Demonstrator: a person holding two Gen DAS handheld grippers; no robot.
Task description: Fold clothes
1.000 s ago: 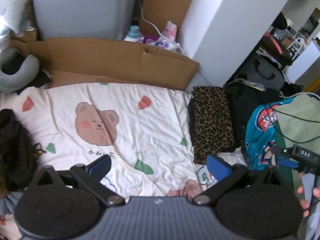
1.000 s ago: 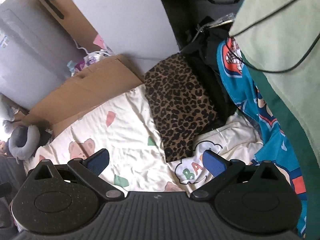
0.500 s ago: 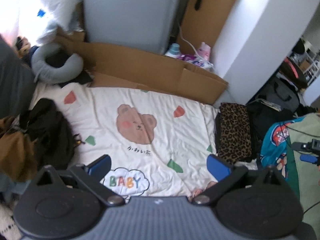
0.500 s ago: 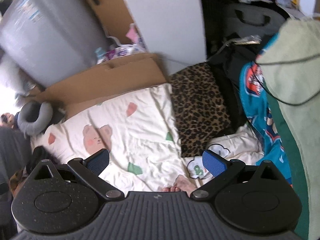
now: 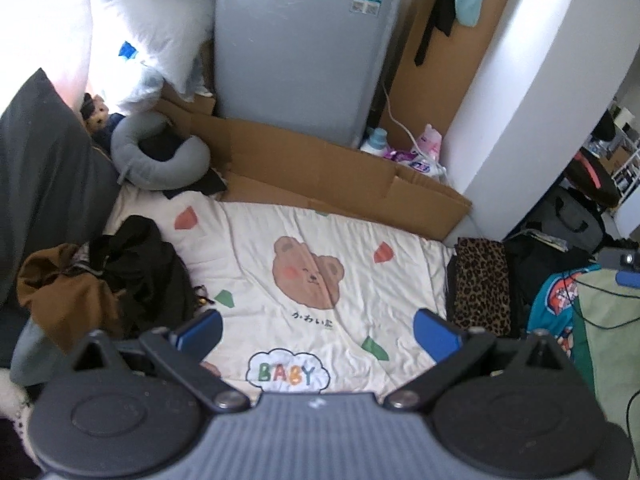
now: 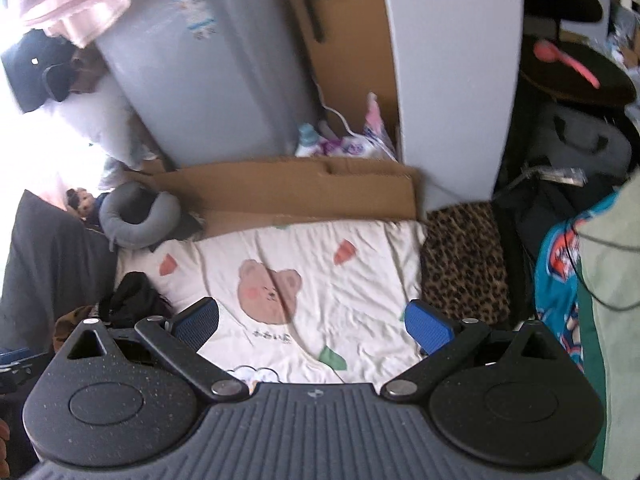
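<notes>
Both grippers, left and right, have fingers wide apart, holding nothing, above the blanket. Views pulled back since earlier; more blanket shows.

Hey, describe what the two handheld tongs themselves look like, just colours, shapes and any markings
Both look alike. The left tongs have two blue fingertips with textured faces, mounted on black angled link bars with silver pivot bolts. Behind sit two round black discs and a ribbed grey body bearing a small white mark. The right tongs match, though their black discs look speckled. No sleeves or cables on them are visible.
</notes>
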